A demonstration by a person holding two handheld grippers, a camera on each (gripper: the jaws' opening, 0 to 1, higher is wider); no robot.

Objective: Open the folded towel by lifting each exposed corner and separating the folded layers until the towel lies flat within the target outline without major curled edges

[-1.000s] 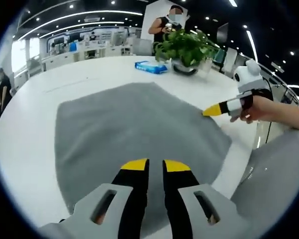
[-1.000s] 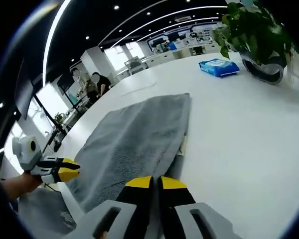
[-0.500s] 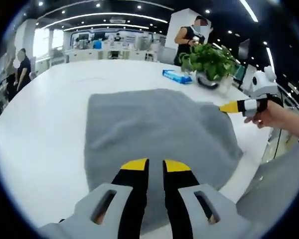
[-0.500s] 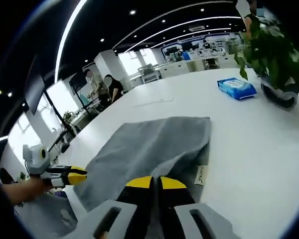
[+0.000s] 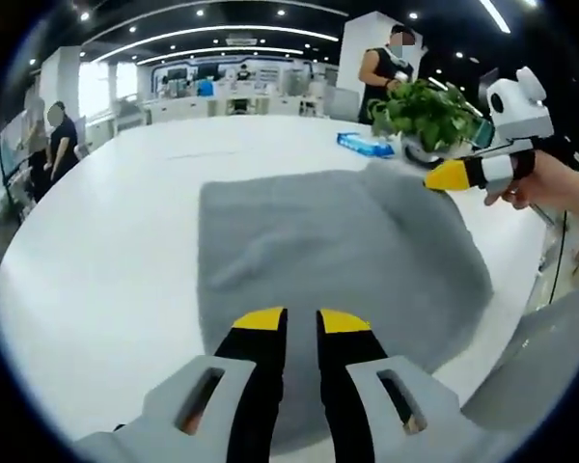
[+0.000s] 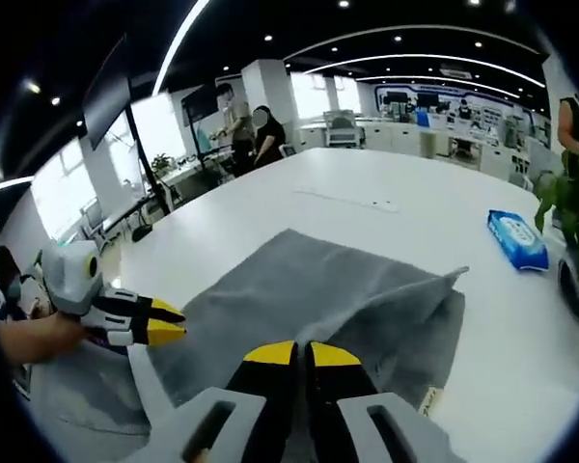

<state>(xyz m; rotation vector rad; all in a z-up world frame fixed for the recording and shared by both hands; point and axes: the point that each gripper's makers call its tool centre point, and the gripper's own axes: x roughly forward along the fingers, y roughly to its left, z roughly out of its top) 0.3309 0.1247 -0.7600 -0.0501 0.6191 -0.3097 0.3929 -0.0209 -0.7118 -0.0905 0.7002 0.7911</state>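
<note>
A grey towel (image 5: 338,251) lies on a white table (image 5: 106,241). In the left gripper view my left gripper (image 5: 301,320) is at the towel's near edge, its jaws close together over the cloth. My right gripper (image 5: 444,177) comes in from the right and holds the towel's far right corner raised off the table. In the right gripper view the towel (image 6: 299,289) rises in a fold toward my right gripper (image 6: 301,354), which is shut on its edge. My left gripper (image 6: 169,323) sits at the towel's left corner, held by a hand.
A blue packet (image 5: 365,145) and a potted plant (image 5: 425,111) stand on the far side of the table. People stand beyond the table at the left (image 5: 58,125) and at the back (image 5: 386,68). Bare tabletop (image 6: 367,193) stretches past the towel.
My right gripper has risen with the towel's corner, pulling a fold of cloth up off the table. Both views have swung, and the left gripper keeps its place at the near edge.
</note>
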